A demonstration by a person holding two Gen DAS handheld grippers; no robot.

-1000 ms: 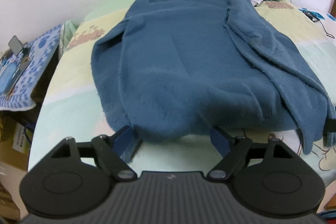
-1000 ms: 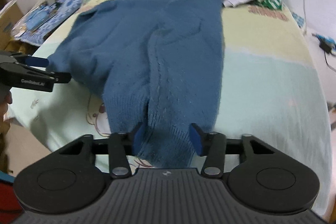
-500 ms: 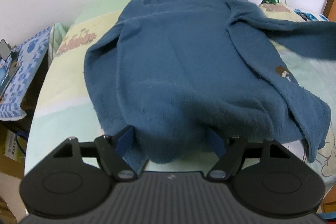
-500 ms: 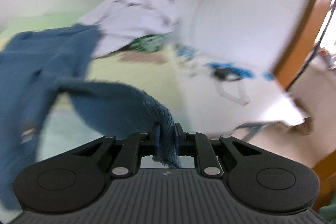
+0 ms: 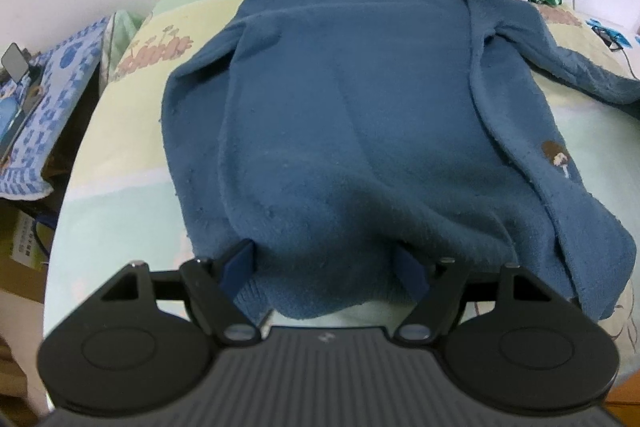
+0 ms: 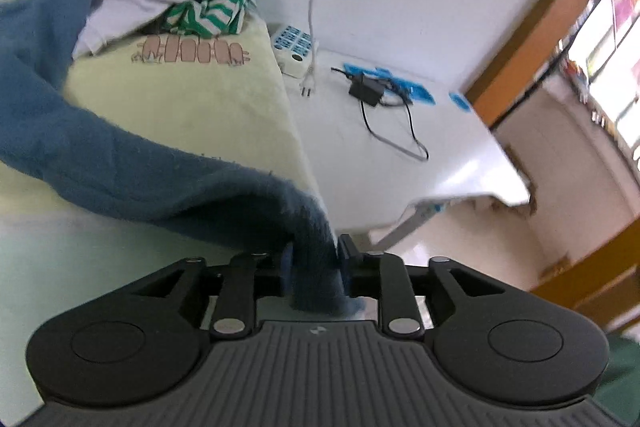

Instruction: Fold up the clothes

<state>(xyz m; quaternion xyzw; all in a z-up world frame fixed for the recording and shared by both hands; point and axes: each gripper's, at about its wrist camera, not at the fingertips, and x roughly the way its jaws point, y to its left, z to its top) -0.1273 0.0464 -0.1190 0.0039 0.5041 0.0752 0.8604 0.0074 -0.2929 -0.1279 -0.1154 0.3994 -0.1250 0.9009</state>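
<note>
While the blue sweater (image 5: 360, 115) lies flat on the bed sheet (image 5: 120, 163), long axis running away from the left gripper (image 5: 326, 263), that gripper's jaws gape wide, straddling the hem and pinching nothing.

From the right wrist, the right gripper (image 6: 316, 263) is clamped on the sleeve (image 6: 132, 167), stretched sideways toward the bed's edge, level and low.

— What colours am I seeing?
— I'm looking at a plain blue sweater (image 5: 352, 115) with a brown mushroom motif (image 5: 556, 153), lying beside green-and-white striped clothing (image 6: 208, 13).
</note>
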